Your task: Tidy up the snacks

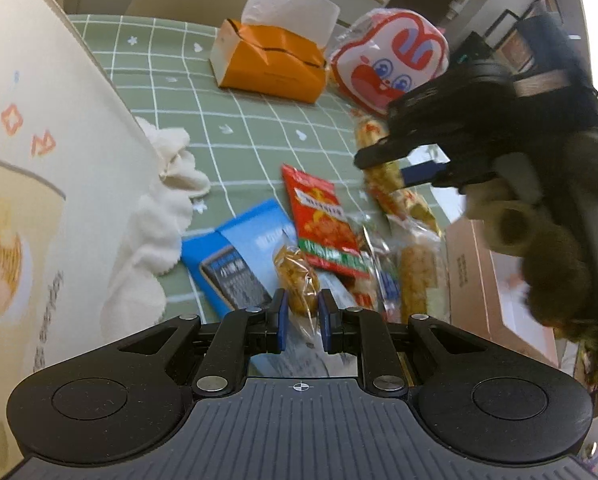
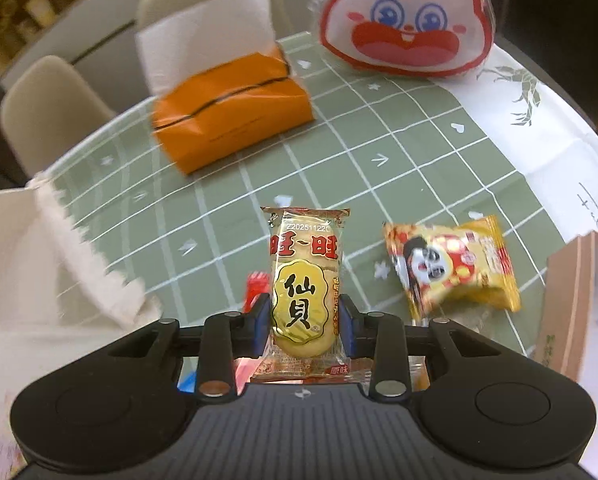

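My left gripper [image 1: 303, 312] is at the bottom of the left wrist view, shut on a clear packet of golden fried snack [image 1: 297, 278]. Just beyond it a red snack packet [image 1: 319, 216] and several clear-wrapped rice crackers [image 1: 413, 276] lie in a loose pile. My right gripper [image 2: 304, 320] is shut on a yellow rice cracker packet [image 2: 305, 296], which stands upright between the blue pads [image 2: 259, 320]. The left wrist view shows that right gripper [image 1: 383, 166] at the upper right, held by a gloved hand [image 1: 539, 264]. A yellow and red snack packet [image 2: 451, 268] lies on the green tablecloth [image 2: 379, 160] to the right.
An orange tissue box [image 2: 231, 108] and a rabbit-face bag [image 2: 407, 20] stand at the far side of the table. A cardboard box [image 2: 579, 300] sits at the right edge. A white cloth [image 1: 159, 216], a blue booklet [image 1: 235, 264] and a tall cream bag [image 1: 39, 140] are on the left.
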`<state>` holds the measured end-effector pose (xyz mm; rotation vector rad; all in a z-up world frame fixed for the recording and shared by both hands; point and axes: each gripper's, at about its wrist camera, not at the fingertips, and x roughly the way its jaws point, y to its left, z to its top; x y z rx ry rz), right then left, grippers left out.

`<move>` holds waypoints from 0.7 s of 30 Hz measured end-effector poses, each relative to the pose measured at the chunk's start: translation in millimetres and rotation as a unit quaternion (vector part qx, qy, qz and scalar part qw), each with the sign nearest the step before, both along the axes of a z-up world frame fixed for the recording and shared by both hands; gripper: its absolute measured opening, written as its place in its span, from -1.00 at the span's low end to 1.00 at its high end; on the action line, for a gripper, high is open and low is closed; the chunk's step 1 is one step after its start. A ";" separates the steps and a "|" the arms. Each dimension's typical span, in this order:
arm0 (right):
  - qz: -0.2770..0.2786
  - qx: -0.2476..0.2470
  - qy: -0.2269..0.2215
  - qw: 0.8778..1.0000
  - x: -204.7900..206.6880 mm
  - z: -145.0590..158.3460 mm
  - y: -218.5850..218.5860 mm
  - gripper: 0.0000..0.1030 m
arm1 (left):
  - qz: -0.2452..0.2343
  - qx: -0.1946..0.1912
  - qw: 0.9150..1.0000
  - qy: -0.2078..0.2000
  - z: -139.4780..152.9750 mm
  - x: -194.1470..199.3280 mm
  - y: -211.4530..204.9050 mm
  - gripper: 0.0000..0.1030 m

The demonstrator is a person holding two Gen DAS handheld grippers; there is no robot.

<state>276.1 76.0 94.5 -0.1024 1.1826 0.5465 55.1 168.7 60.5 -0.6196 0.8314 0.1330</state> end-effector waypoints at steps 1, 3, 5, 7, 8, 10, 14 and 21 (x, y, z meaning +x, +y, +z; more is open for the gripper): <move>0.005 0.006 0.001 1.000 -6.9 3.6 -6.8 -0.34 | -0.002 -0.001 1.000 0.002 -0.3 -2.2 -2.7 -0.61; 0.010 0.017 0.007 1.000 -21.5 8.8 -22.8 -0.34 | -0.005 -0.004 1.000 0.006 -0.3 -5.7 -7.4 -0.61; 0.014 0.026 0.015 0.999 -35.4 10.7 -40.5 -0.34 | -0.008 -0.003 1.000 0.008 -0.1 -9.1 -14.1 -0.61; 0.016 0.032 0.022 0.999 -48.1 10.3 -59.3 -0.34 | -0.012 -0.003 1.000 0.010 -0.9 -10.7 -21.4 -0.61; 0.016 0.034 0.023 0.999 -54.4 9.4 -69.2 -0.34 | -0.014 -0.003 1.000 0.011 -1.5 -11.8 -25.1 -0.61; 0.012 0.036 0.025 0.999 -64.4 6.3 -87.3 -0.34 | -0.020 -0.003 1.000 0.011 -2.1 -14.2 -32.8 -0.61; 0.006 0.029 0.019 0.999 -80.8 -0.9 -117.0 -0.34 | -0.032 -0.006 0.999 0.012 -2.2 -16.8 -43.7 -0.61; -0.012 0.047 0.039 0.998 -100.2 -10.2 -162.3 -0.34 | -0.061 -0.011 0.998 0.008 1.0 -16.0 -63.9 -0.62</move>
